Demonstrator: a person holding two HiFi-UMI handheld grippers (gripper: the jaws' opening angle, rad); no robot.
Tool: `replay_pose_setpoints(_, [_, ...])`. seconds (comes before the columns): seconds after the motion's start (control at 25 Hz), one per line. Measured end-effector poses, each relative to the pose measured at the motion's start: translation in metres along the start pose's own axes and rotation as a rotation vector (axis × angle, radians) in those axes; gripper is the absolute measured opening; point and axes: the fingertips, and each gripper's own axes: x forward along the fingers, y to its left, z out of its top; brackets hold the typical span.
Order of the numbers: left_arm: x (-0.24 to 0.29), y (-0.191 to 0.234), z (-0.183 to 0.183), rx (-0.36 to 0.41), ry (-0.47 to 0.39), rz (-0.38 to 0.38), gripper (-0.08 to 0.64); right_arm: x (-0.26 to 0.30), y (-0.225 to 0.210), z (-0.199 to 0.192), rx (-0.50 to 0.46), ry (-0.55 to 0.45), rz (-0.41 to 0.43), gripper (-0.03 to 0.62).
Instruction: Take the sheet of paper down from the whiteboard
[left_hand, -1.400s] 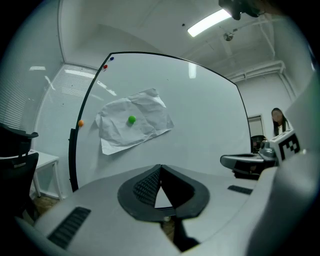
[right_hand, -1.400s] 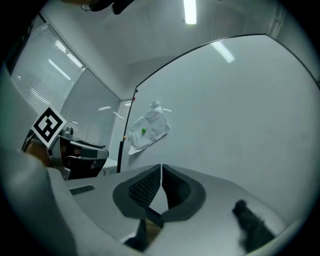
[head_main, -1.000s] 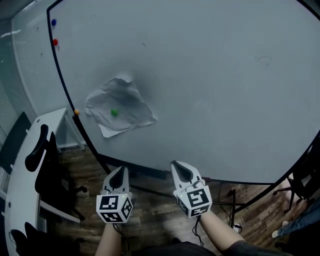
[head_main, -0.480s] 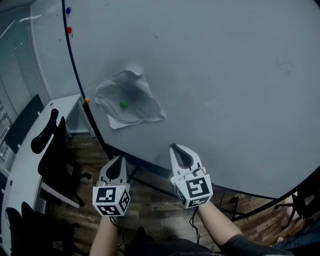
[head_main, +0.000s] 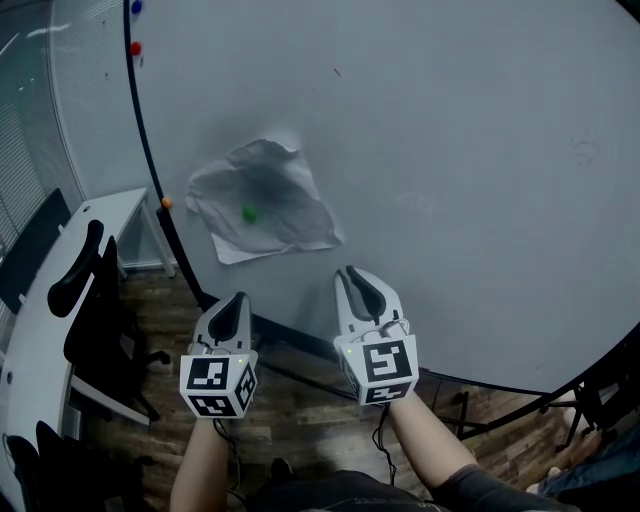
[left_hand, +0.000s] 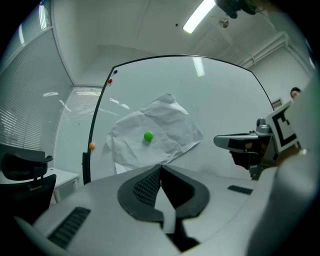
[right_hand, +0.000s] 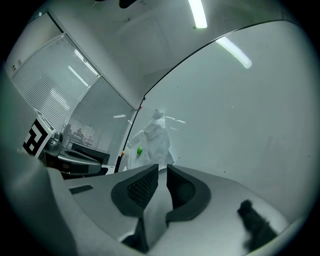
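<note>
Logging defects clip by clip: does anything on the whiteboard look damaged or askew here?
Yes. The sheet of paper on the whiteboard is badly crumpled and hangs crooked, corners pointing up and down rather than square. A single green magnet near its middle pins it, and its edges look lifted. Nothing else stands out.

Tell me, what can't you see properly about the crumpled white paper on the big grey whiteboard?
Back of the crumpled white paper sheet: all views, pressed against the grey whiteboard.
Any writing on it: too small and creased, all views.
Whiteboard's top and right: head view, cut by the picture edge.
</note>
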Motion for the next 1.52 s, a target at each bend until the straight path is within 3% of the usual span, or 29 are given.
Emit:
replay_pose_setpoints(0.16, [0.012, 0.012, 0.006, 0.001, -0.017, -0.036, 0.014, 0.013, 0.000, 0.007, -0.019, -0.001, -0.051, 0.093])
replay_pose_setpoints(0.52, [0.040, 0.032, 0.009, -0.004, -0.037, -0.118, 0.014, 0.035, -0.008, 0.011, -0.065, 0.027, -0.165, 0.130])
replay_pose_setpoints(1.24, [0.058, 0.042, 0.009, 0.014, -0.045, -0.195, 0.014, 0.050, 0.006, 0.000, -0.077, 0.091, -0.177, 0.129])
replay_pose_setpoints(1.4, [0.062, 0.042, 0.011, 0.035, -0.051, -0.201, 0.014, 0.051, 0.004, -0.004, -0.084, 0.104, -0.204, 0.059])
replay_pose_setpoints(1.52, [0.066, 0.043, 0.016, 0.046, -0.062, -0.201, 0.014, 0.053, 0.003, -0.003, -0.085, 0.105, -0.213, 0.042])
